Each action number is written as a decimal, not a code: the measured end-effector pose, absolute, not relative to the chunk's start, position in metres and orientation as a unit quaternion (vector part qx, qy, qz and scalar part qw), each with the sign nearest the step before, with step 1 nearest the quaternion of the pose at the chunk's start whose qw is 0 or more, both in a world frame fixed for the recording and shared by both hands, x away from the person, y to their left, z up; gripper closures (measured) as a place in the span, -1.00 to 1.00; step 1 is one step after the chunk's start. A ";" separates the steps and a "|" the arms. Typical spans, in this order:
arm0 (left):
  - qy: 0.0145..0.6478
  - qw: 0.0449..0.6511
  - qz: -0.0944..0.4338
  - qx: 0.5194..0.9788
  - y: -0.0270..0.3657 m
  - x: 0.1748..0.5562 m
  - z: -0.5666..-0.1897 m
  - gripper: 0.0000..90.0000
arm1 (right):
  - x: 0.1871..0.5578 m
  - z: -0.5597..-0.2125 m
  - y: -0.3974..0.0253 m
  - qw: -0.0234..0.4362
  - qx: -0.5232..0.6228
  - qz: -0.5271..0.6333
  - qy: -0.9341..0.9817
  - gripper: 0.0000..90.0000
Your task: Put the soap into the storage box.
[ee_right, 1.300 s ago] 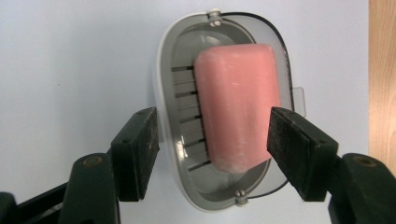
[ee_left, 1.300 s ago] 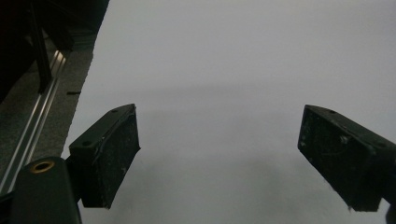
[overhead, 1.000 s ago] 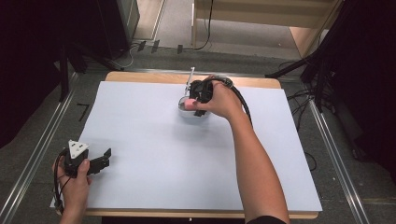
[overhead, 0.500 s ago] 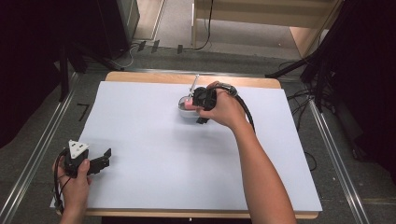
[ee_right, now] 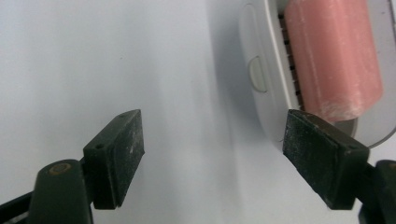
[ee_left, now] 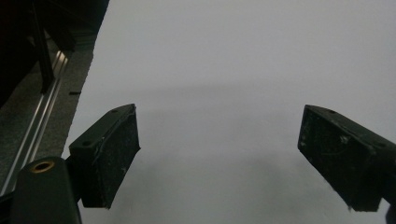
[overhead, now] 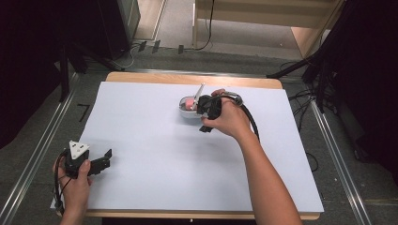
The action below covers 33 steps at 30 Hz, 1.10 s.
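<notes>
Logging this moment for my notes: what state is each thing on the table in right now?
soap box: lid open, standing up at the back.
pink soap: lying inside the soap box.
right gripper: open, beside the soap box, holding nothing.
left gripper: open, empty, over the bare white table cover.

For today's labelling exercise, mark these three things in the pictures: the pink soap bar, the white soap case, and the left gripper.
pink soap bar (ee_right: pixel 332 56), right gripper view, on the middle of its top face.
white soap case (ee_right: pixel 261 88), right gripper view, on its outer wall near the small tab.
left gripper (overhead: pixel 107 158), high view, midway between its fingertips.
</notes>
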State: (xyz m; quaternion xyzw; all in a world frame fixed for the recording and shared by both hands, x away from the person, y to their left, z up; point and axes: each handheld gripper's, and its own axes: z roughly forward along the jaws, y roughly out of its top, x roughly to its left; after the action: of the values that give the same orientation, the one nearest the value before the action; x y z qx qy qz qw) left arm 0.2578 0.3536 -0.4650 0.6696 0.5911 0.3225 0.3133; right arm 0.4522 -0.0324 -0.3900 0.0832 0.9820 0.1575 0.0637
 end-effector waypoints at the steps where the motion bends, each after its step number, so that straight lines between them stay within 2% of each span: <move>1: 0.591 0.313 0.323 0.670 0.353 0.258 -0.465 -0.70 | 0.451 -0.391 -0.034 0.066 0.086 0.156 0.982 -0.52; 33: 0.589 0.307 0.327 0.672 0.352 0.258 -0.465 -0.70 | 0.409 -0.425 -0.081 0.050 0.130 0.177 0.974 -0.57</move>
State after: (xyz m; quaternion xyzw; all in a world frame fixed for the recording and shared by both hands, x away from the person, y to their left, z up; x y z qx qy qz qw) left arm 0.2576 0.3521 -0.4651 0.6722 0.5890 0.3272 0.3071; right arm 0.4087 -0.0813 -0.4251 0.1303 0.9743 0.1770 0.0505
